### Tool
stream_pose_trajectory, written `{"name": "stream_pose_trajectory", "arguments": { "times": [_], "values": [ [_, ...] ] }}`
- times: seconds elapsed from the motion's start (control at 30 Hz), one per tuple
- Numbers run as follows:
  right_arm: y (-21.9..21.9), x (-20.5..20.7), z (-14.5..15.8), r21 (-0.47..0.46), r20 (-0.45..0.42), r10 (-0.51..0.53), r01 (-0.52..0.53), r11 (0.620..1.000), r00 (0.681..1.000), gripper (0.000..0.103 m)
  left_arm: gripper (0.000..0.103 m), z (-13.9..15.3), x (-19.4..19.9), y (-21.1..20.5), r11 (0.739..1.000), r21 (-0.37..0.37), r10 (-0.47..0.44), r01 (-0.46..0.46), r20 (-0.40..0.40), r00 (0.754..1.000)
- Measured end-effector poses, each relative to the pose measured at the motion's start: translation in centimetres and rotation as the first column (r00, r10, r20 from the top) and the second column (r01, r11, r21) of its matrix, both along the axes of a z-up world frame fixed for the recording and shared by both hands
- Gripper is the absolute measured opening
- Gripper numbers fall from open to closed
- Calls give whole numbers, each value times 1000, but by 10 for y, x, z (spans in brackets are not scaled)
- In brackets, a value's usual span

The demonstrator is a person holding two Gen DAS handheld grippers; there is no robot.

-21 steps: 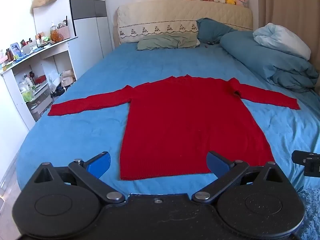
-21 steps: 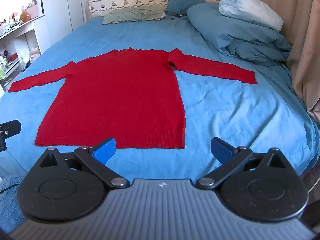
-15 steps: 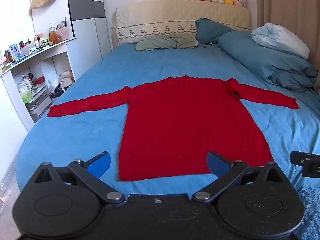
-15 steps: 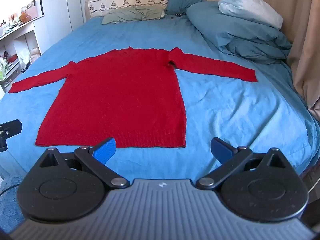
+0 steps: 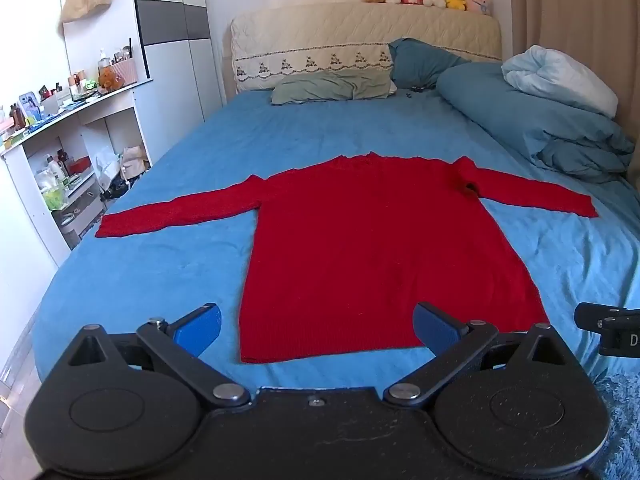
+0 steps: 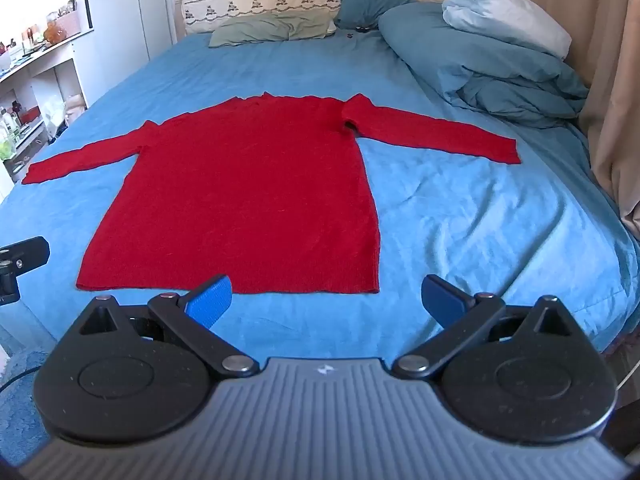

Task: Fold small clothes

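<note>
A red long-sleeved sweater (image 5: 368, 248) lies flat on the blue bed sheet (image 5: 160, 272), both sleeves spread out sideways, hem toward me. It also shows in the right wrist view (image 6: 248, 196). My left gripper (image 5: 316, 330) is open and empty, hovering just short of the hem, over its left part. My right gripper (image 6: 326, 300) is open and empty, hovering near the hem's right corner. The jaws of both stand wide apart.
A bunched blue duvet (image 5: 552, 128) with a pale pillow lies at the bed's far right. Pillows (image 5: 332, 88) rest by the headboard. White shelves (image 5: 60, 160) full of small items stand left of the bed. Curtains (image 6: 612, 100) hang at the right.
Both grippers have drifted slightly; the sweater looks a touch lower and nearer in the views. Nothing was grasped and the sweater has not moved.
</note>
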State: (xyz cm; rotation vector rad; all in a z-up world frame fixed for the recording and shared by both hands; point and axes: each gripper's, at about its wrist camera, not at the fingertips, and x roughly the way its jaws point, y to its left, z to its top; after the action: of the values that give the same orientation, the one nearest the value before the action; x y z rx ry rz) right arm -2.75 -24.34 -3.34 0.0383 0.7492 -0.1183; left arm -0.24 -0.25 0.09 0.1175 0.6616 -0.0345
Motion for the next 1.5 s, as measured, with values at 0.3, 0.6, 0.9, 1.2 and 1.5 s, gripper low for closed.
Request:
{"name": "stream_pose_trajectory", "arguments": {
  "times": [0.3, 0.6, 0.9, 1.2, 1.5],
  "values": [
    [1, 0, 0, -2, 0, 0, 0, 1000, 1000, 103, 103, 0, -2, -1, 1000, 5, 0, -1, 9, 1000],
    [1, 0, 1, 0, 0, 0, 0, 1000, 1000, 103, 103, 0, -4, -1, 1000, 6, -1, 1, 10, 1000],
    [3, 0, 2, 0, 1, 2, -2, 1000, 1000, 103, 103, 0, -3, -2, 1000, 5, -3, 3, 9, 1000],
    [3, 0, 2, 0, 1, 2, -2, 1000, 1000, 103, 103, 0, -4, -2, 1000, 4, -3, 3, 12, 1000],
    [5, 0, 3, -1, 3, 3, -3, 1000, 1000, 103, 103, 0, -4, -2, 1000, 1, -2, 2, 15, 1000]
  ]
}}
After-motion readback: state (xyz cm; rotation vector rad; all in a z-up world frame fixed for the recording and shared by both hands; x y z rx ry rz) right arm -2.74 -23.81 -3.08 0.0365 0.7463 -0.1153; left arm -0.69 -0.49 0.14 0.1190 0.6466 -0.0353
